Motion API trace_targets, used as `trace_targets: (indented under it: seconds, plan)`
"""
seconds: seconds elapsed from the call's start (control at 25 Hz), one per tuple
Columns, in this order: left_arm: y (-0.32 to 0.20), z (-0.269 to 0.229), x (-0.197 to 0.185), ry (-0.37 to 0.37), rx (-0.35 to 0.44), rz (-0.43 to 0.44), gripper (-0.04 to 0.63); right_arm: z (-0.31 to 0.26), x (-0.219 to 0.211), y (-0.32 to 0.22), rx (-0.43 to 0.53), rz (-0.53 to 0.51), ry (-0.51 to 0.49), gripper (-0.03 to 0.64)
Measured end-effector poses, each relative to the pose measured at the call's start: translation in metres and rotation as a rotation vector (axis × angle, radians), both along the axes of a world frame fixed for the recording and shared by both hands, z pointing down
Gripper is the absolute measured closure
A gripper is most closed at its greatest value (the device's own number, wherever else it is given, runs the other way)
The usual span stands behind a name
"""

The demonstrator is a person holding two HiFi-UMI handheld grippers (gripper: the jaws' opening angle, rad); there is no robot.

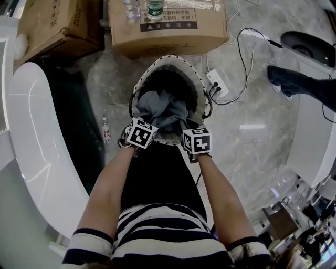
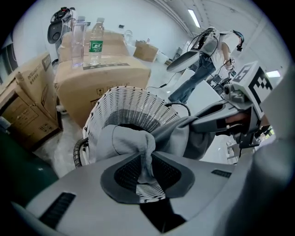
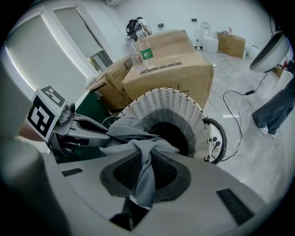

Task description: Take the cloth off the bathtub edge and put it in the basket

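Big to small: grey floor (image 1: 252, 105), white bathtub (image 1: 37, 131) on our left with the stretch of edge in view bare, so we read the cloth as already off it. 2 cardboard boxes (image 1: 168, 26) sit beyond, the nearer 1 carrying bottles (image 1: 155, 9). The white wicker basket (image 1: 170, 59) stands right in front of us, with a power strip (image 1: 217, 83) just beside it on the right. The grey cloth (image 1: 160, 107) is bunched over the near half of the basket mouth and sags into the dark interior. We can't tell if it touches the bottom. It spans both tools. The left tongs (image 2: 147, 173) are nearly together and clamped on 1 twisted corner of the cloth. The right tongs (image 3: 144, 173) are pinched on another fold, with a tail hanging down through the pads. Both sit at the near rim, side by side. Our call: we're at the drop step, transport done and placement not yet finished. The next move needs both tongs opened over the mouth so the cloth falls inside. The near rim is the risk. The fabric sits close to it, so we'd push slightly forward or lower first, then check nothing hangs outside the wicker.
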State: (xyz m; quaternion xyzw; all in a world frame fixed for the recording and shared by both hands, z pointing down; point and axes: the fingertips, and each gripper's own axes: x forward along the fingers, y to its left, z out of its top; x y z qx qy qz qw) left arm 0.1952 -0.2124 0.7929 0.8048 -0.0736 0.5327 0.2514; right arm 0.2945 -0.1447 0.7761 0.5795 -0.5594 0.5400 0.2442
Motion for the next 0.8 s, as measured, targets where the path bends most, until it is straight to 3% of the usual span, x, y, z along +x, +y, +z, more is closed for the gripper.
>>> trace_targets:
  seconds: [0.2, 0.52, 0.8]
  plan:
    - [-0.005, 0.006, -0.01, -0.083, 0.065, 0.033, 0.506, 0.009, -0.005, 0.004, -0.046, -0.03, 0.007, 0.544]
    - [-0.003, -0.001, -0.003, -0.039, 0.07, 0.064, 0.451, 0.004, -0.002, -0.004, -0.019, -0.014, 0.007, 0.48]
    - [0.002, -0.016, 0.001, -0.006, 0.035, -0.011, 0.54, -0.006, -0.002, -0.007, -0.015, 0.036, -0.003, 0.578]
